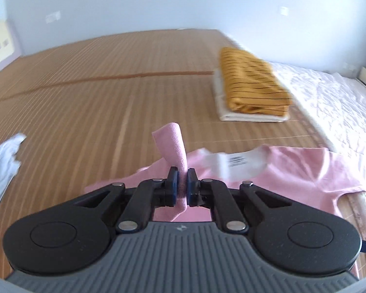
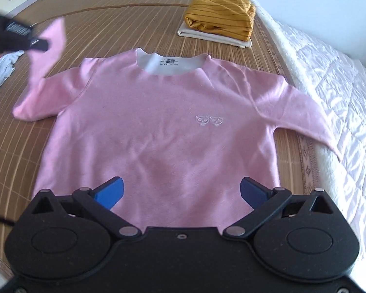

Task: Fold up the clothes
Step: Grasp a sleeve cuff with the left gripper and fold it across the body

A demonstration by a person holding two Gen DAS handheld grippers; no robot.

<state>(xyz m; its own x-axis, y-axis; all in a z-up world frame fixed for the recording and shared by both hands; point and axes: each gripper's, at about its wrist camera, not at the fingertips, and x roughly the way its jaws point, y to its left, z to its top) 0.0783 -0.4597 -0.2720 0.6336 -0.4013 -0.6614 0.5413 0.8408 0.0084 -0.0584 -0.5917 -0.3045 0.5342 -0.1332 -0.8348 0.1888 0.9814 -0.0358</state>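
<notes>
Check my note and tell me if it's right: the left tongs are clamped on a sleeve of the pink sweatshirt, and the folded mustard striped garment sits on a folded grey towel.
One detail is wrong. The left tongs are indeed clamped on a sleeve of the pink sweatshirt, but the folded mustard striped garment sits on a folded cream-white cloth, not a grey towel. The right wrist view shows it.
</notes>
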